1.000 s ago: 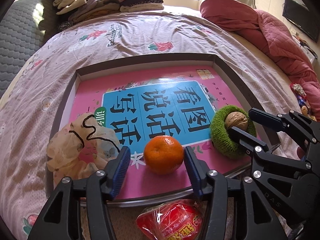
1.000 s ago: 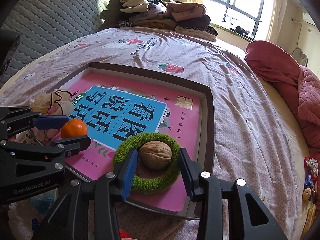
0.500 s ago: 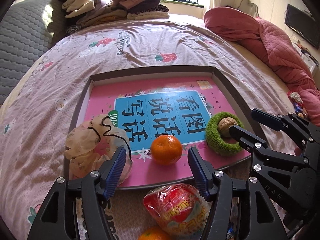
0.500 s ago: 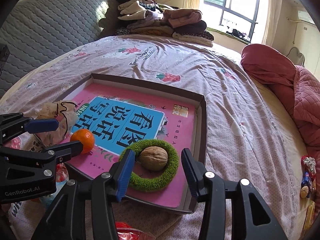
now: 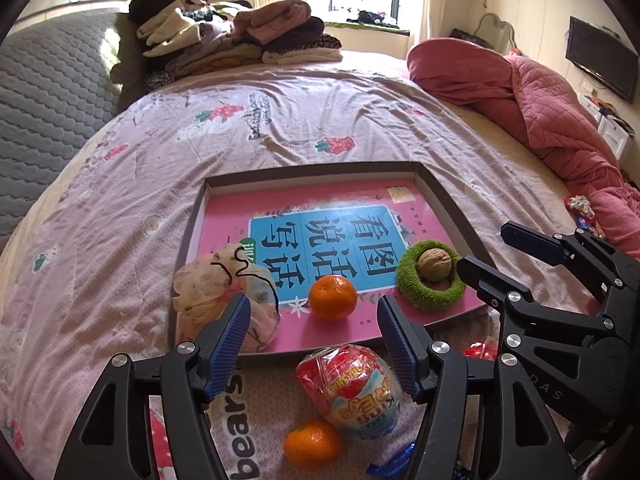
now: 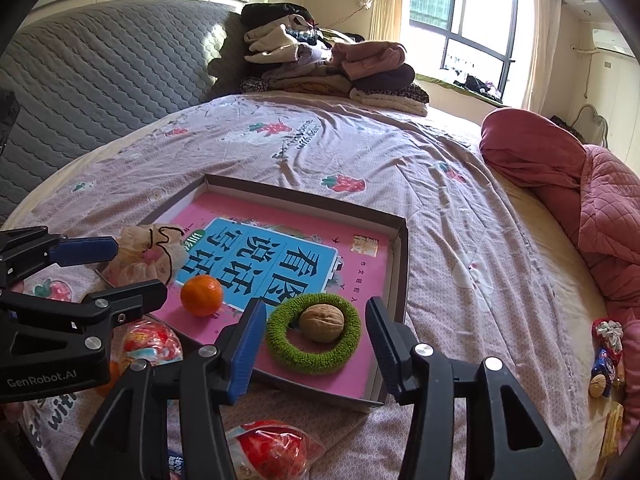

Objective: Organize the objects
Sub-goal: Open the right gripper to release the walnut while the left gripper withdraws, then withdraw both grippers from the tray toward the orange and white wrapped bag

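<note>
A shallow dark box (image 5: 320, 170) (image 6: 400, 264) lies on the bed with a pink book (image 5: 320, 236) inside. On the book rest an orange (image 5: 332, 297) (image 6: 201, 295), a walnut (image 5: 434, 265) (image 6: 321, 323) inside a green knitted ring (image 5: 432, 300) (image 6: 308, 360), and a floral scrunchie (image 5: 212, 284) (image 6: 140, 252). My left gripper (image 5: 313, 300) (image 6: 140, 268) hovers back from the orange with its jaws opening and nothing between them. My right gripper (image 6: 316, 303) (image 5: 490, 250) hovers in front of the ring with its jaws opening and nothing gripped.
In front of the box lie a red snack packet (image 5: 352, 388) (image 6: 148, 340), a second orange (image 5: 312, 444) and another red packet (image 6: 272, 452). Folded clothes (image 5: 240, 44) are stacked at the far end. A red quilt (image 5: 540, 100) fills the right side, with small snacks (image 6: 608, 352) by it.
Both grippers have pulled back and upward from the box, and their jaws have widened. The orange and the walnut stay where they were. The snack packet and second orange came into view.
</note>
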Demonstrator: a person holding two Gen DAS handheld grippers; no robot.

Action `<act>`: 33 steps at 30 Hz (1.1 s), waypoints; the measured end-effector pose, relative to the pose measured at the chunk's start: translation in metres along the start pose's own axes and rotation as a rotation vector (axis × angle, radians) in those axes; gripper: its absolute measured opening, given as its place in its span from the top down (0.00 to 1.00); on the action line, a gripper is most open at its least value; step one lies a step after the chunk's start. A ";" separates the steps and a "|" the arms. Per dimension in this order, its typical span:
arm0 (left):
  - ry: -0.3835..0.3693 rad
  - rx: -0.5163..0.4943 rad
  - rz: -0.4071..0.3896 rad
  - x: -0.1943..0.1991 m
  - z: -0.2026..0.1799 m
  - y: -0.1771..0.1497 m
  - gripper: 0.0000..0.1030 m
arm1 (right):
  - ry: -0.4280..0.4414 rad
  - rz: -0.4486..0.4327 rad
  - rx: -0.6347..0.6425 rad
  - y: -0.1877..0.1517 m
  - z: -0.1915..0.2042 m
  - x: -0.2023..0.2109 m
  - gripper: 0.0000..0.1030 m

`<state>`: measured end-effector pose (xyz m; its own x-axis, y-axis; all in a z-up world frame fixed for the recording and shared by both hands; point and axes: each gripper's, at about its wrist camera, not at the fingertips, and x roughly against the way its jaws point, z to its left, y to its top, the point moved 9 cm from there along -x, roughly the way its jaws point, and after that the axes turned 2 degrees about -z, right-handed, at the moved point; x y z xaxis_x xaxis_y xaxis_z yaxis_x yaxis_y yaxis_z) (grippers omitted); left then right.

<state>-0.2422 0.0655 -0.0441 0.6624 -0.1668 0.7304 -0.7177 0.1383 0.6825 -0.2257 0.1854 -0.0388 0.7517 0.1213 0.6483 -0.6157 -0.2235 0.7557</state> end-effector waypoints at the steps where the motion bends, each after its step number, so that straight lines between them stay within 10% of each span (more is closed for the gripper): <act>1: -0.003 0.003 -0.007 0.004 0.000 0.001 0.34 | 0.000 -0.006 0.004 0.001 0.001 0.003 0.50; 33: 0.070 -0.005 -0.150 0.111 0.006 -0.011 0.29 | 0.014 -0.192 -0.026 0.020 0.010 0.111 0.38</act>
<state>-0.1621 0.0397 0.0294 0.7752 -0.1176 0.6207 -0.6091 0.1216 0.7837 -0.1523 0.1846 0.0474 0.8527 0.1728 0.4931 -0.4673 -0.1701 0.8676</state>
